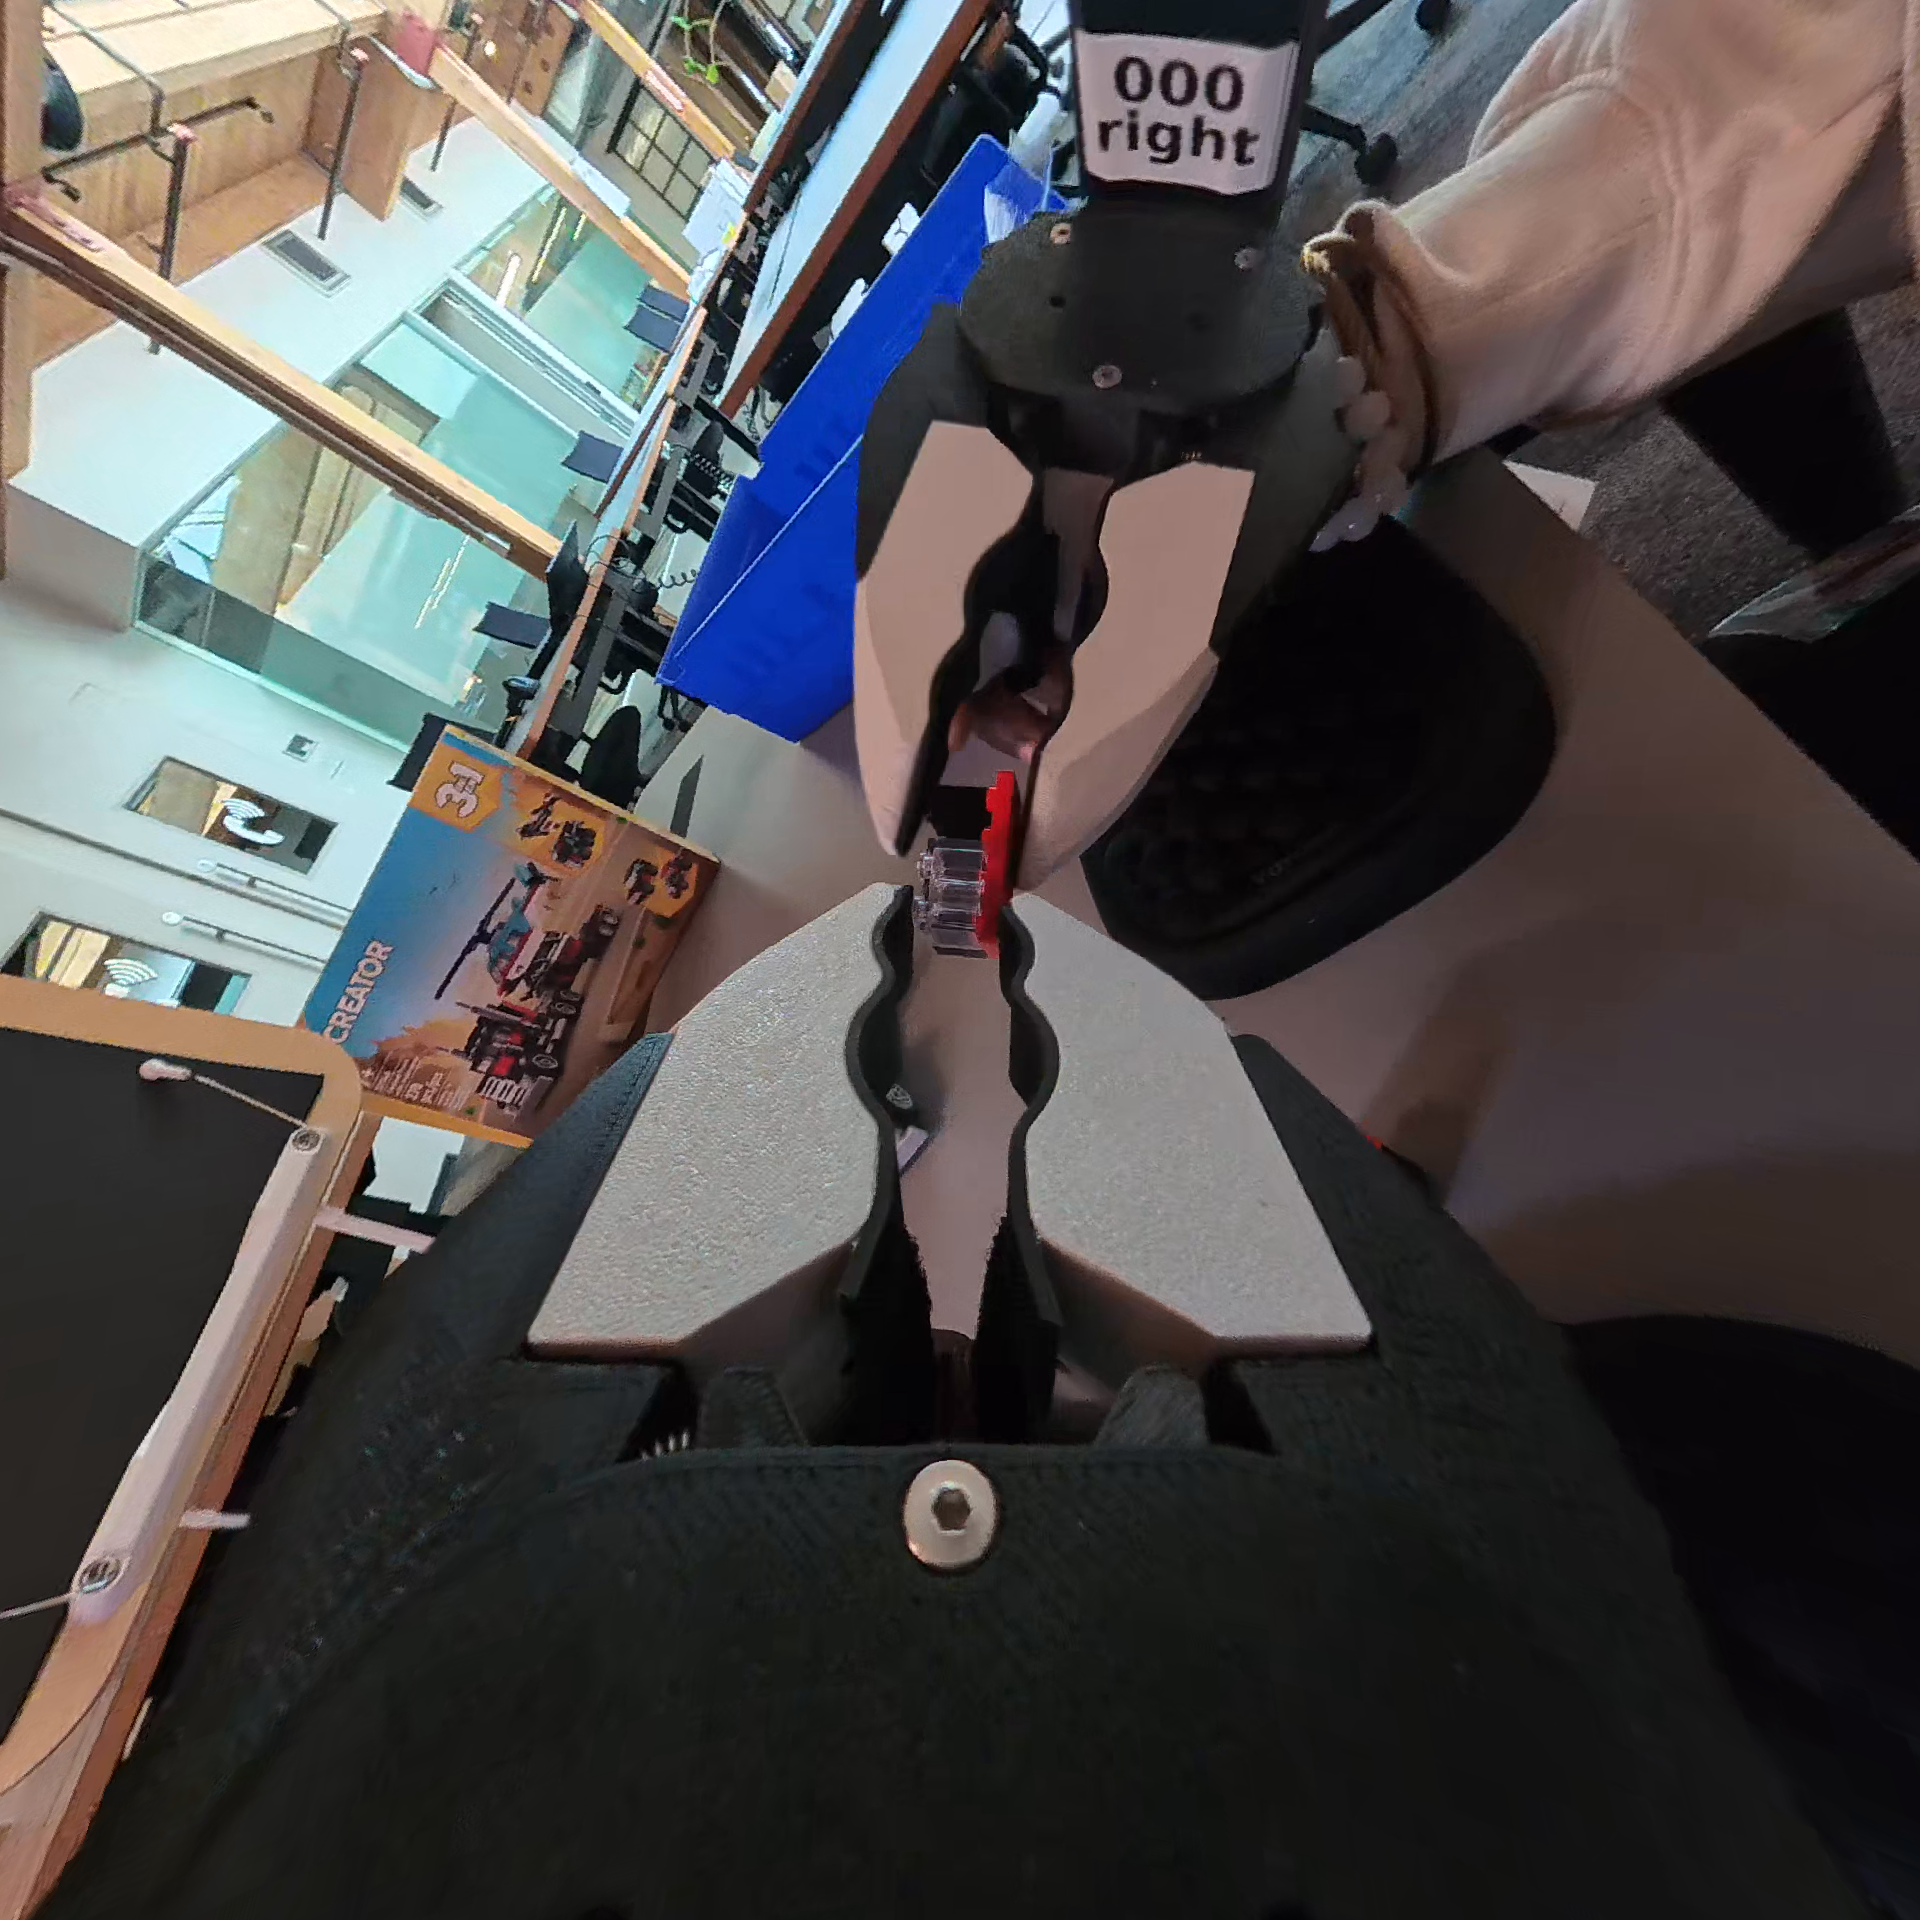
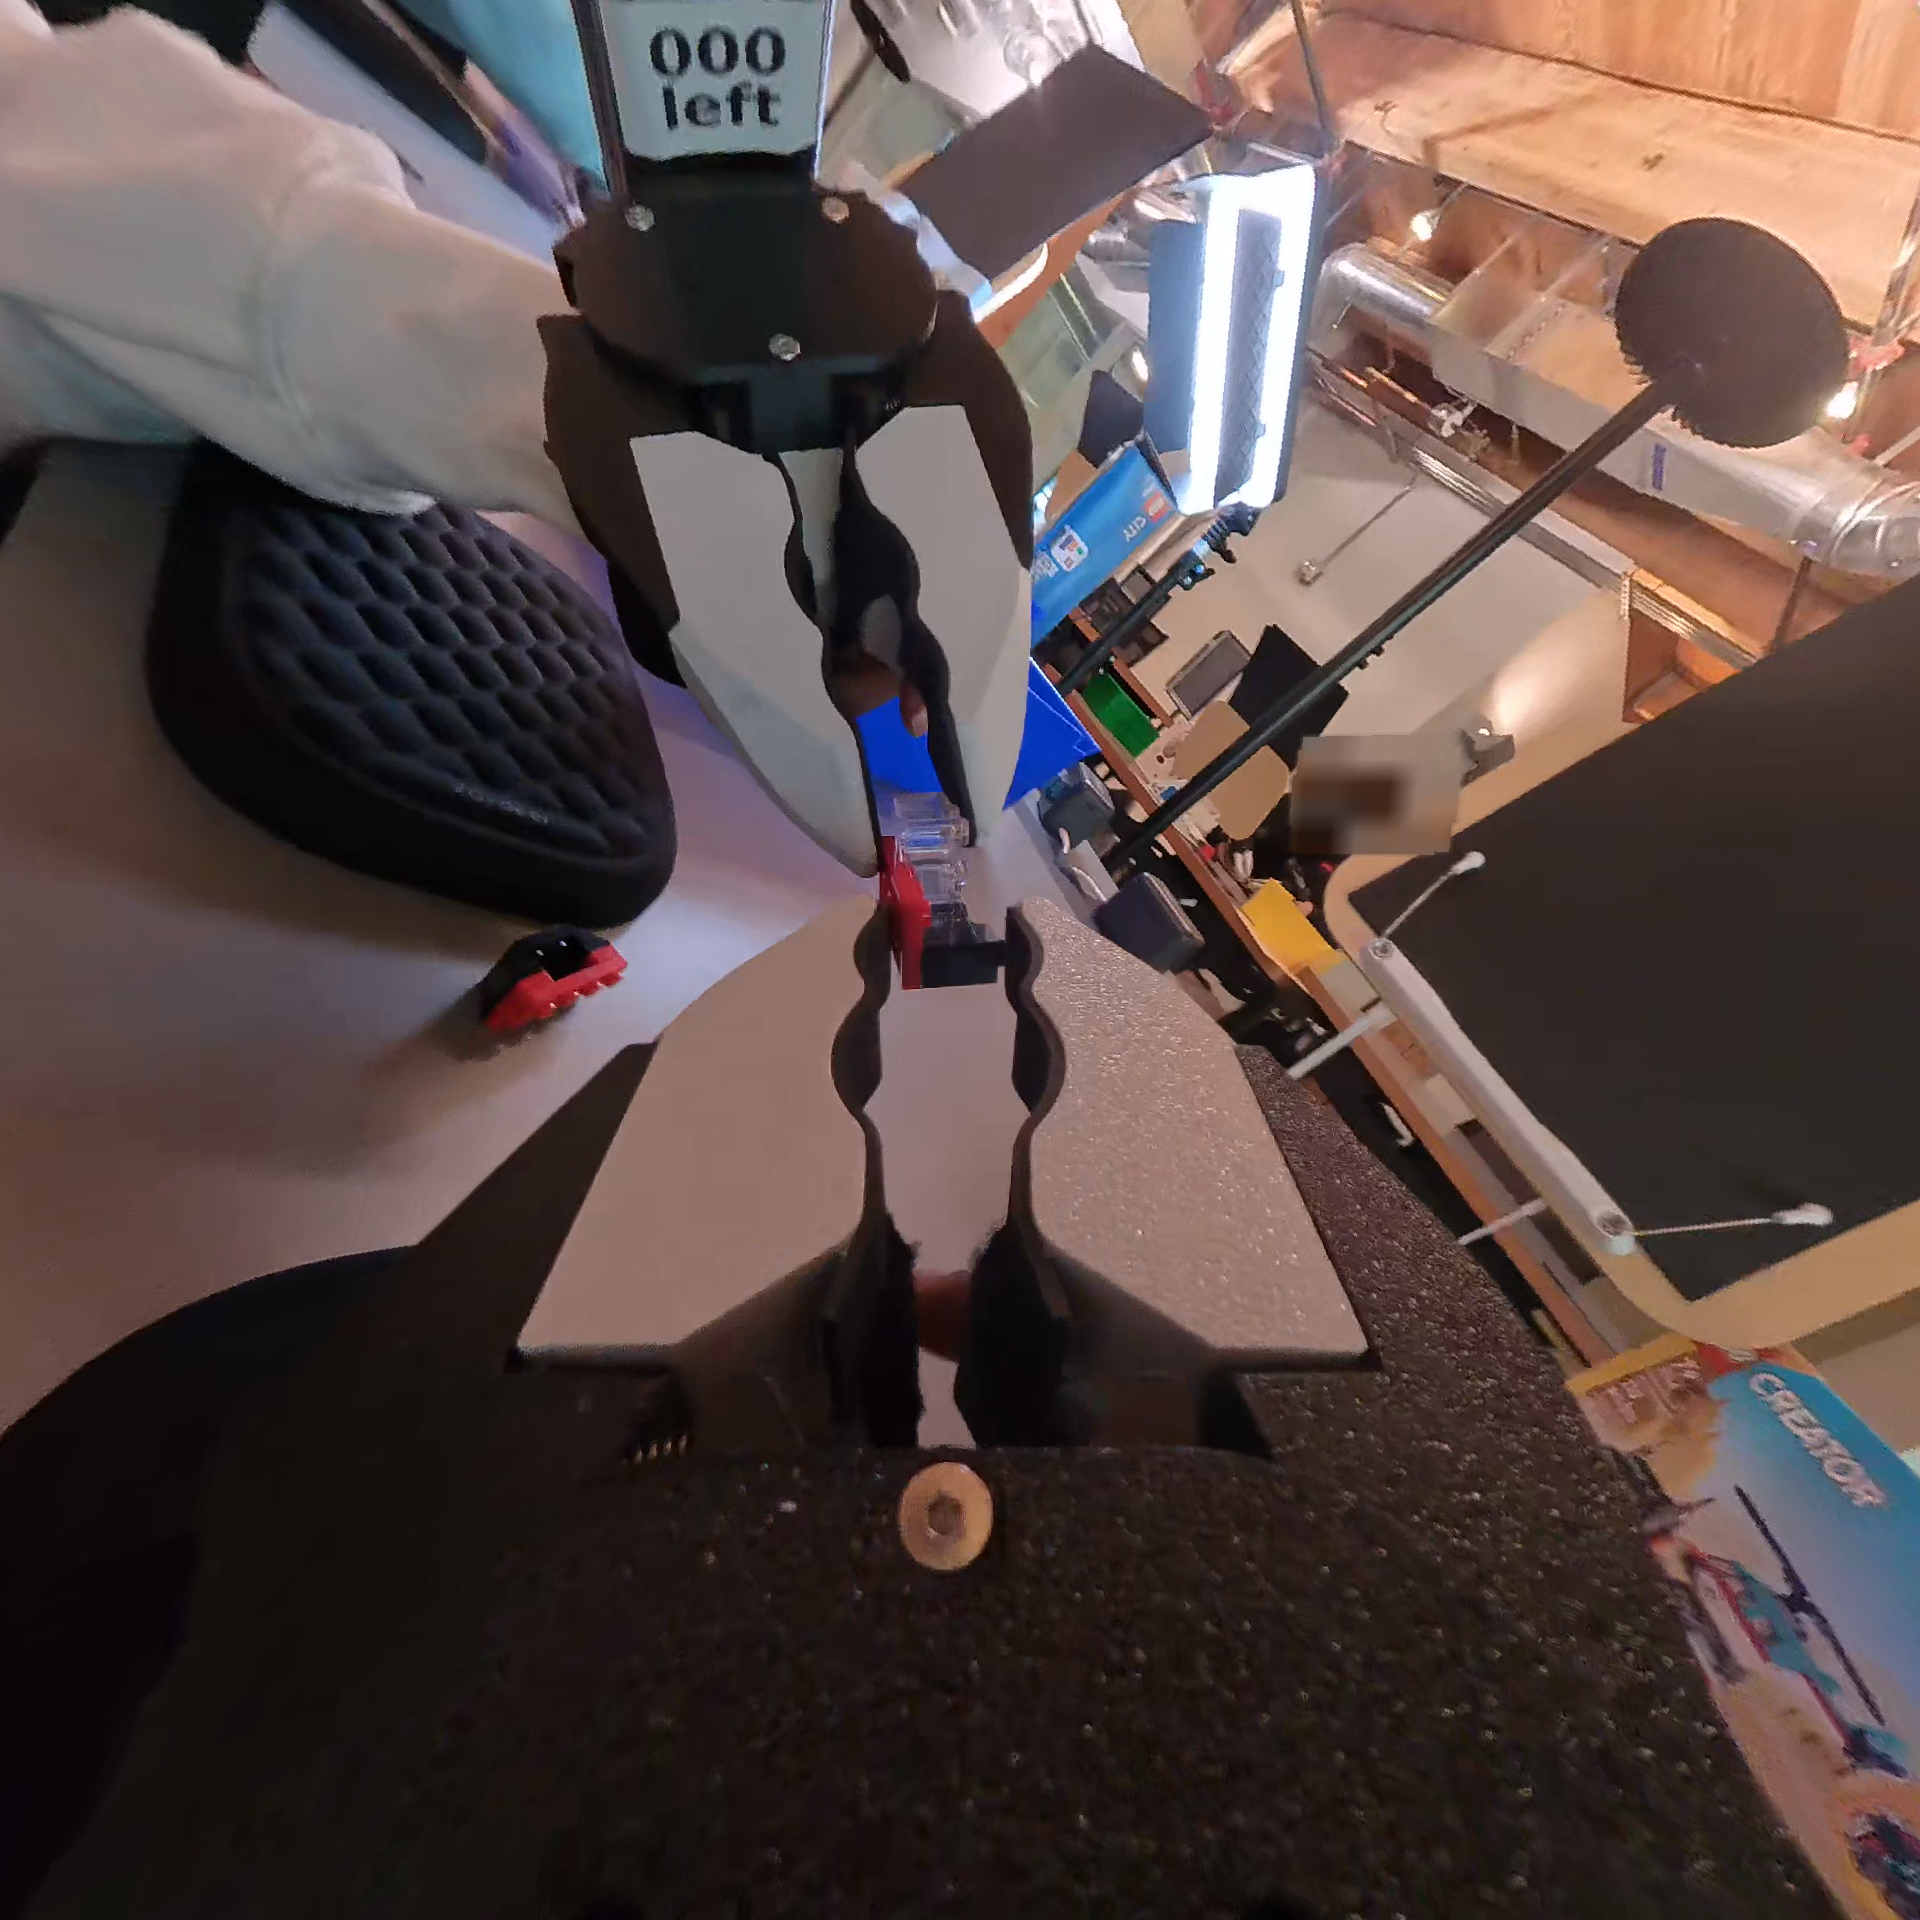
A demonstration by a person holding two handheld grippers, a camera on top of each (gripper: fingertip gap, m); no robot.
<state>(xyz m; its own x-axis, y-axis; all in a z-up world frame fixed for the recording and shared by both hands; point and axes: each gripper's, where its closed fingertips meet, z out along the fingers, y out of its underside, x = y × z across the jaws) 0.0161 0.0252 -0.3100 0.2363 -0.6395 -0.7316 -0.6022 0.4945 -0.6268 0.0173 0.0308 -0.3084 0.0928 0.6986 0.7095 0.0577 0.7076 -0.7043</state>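
We see the left gripper (image 1: 961,914) and right gripper (image 2: 940,951) both clamped narrow on one small red, black and clear brick piece (image 1: 971,894), seemingly mid-joining above the counter (image 1: 1558,1091).

Left gripper (image 1: 961,935): pale grey speckled fingers (image 1: 769,1122), angular, lined with wavy black pads; black textured body, one silver hex screw (image 1: 949,1509) at centre. Right gripper (image 2: 945,956): same build, brass-toned hex screw (image 2: 943,1515). Each carries a white label with black writing on a black stem above a round screwed plate. Person's sleeve (image 1: 1662,239) cream, soft; tan cord and white beads at wrist (image 1: 1361,416)
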